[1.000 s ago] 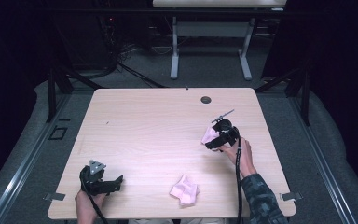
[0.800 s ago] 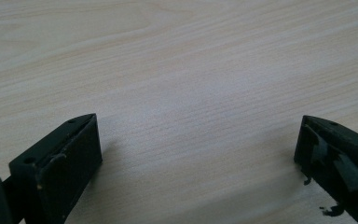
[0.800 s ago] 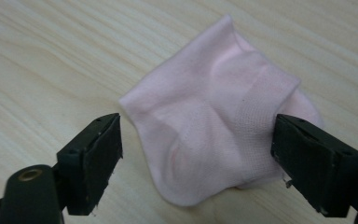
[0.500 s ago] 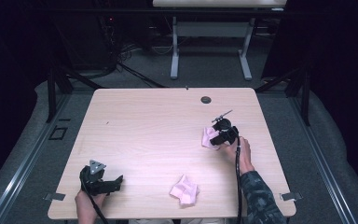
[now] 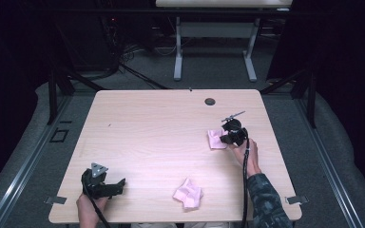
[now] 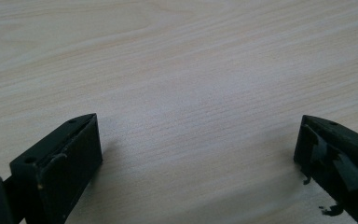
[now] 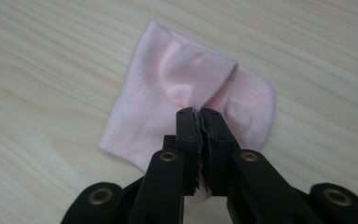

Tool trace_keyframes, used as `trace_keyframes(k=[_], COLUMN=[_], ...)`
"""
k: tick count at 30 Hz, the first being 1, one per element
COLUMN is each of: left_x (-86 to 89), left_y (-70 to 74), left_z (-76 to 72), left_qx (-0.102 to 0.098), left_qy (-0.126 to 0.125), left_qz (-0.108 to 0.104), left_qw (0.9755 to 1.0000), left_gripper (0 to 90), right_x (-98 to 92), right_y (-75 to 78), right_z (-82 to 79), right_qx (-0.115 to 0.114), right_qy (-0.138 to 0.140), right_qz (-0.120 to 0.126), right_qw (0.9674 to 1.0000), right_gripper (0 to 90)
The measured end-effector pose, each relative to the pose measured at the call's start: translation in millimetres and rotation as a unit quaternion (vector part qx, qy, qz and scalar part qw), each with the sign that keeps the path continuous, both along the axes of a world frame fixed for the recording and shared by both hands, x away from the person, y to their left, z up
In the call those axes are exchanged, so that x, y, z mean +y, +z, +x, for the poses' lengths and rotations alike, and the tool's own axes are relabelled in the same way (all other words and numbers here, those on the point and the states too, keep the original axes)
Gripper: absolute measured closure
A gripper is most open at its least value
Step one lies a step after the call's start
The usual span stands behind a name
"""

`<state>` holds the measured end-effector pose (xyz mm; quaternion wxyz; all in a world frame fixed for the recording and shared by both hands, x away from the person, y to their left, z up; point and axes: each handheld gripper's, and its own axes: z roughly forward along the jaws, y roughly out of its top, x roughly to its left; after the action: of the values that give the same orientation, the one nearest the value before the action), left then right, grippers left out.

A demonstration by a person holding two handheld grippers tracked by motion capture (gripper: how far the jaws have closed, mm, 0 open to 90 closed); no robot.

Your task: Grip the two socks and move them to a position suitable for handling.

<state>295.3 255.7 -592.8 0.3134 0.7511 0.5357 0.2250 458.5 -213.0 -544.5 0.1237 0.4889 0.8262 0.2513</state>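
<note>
A small pink cloth [image 5: 215,139] lies flat on the right half of the wooden table [image 5: 161,128]. My right gripper [image 5: 224,139] has just been closing and is now shut on it. In the right gripper view the cloth [image 7: 182,93] bunches into a fold where the jaws of my right gripper [image 7: 198,113] pinch it. A second pink cloth [image 5: 188,194] lies crumpled near the front edge. My left gripper [image 5: 119,185] rests low at the front left, and in its own view the left gripper [image 6: 198,149] stands open over bare wood.
A dark round grommet [image 5: 210,101] sits near the table's far edge. Beyond the table stand white desk legs [image 5: 177,52] and a tangle of cables [image 5: 123,52] on grey floor. Metal rails [image 5: 24,161] run along both sides.
The right gripper's jaws have closed onto the pink cloth by the right hand, and the hand has shifted only slightly. The left gripper and the front cloth have stayed put.
</note>
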Motion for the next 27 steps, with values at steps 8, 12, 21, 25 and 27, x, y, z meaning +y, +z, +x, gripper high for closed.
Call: trace_keyframes(k=[8, 12, 21, 25, 27], left_x=[0.1, 0.0, 0.1, 0.1, 0.2], left_y=[0.0, 0.0, 0.1, 0.0, 0.1], left_z=[0.0, 0.0, -0.1, -0.1, -0.1], left_qx=[0.000, 0.000, 0.000, 0.000, 0.000], left_qy=[0.000, 0.000, 0.001, 0.001, 0.001], left_qz=[0.000, 0.000, 0.000, 0.000, 0.000], left_qw=[1.0000, 1.0000, 1.0000, 1.0000, 1.0000], left_gripper=[0.7, 0.7, 1.0, 1.1, 1.1], right_x=[9.2, 14.4, 43.3, 62.0, 72.3], right_y=[22.9, 34.7, 70.3, 76.2, 74.0], right_z=[-20.0, -30.0, -69.1, -81.0, -84.4], right_qx=[-0.008, -0.010, -0.033, -0.028, -0.022], right_qy=[0.034, 0.055, 0.130, 0.165, 0.182], right_qz=[-0.003, 0.000, 0.028, 0.043, 0.052], right_qw=[0.9994, 0.9984, 0.9906, 0.9850, 0.9817], right_gripper=[87.4, 87.4, 87.3, 87.2, 87.2])
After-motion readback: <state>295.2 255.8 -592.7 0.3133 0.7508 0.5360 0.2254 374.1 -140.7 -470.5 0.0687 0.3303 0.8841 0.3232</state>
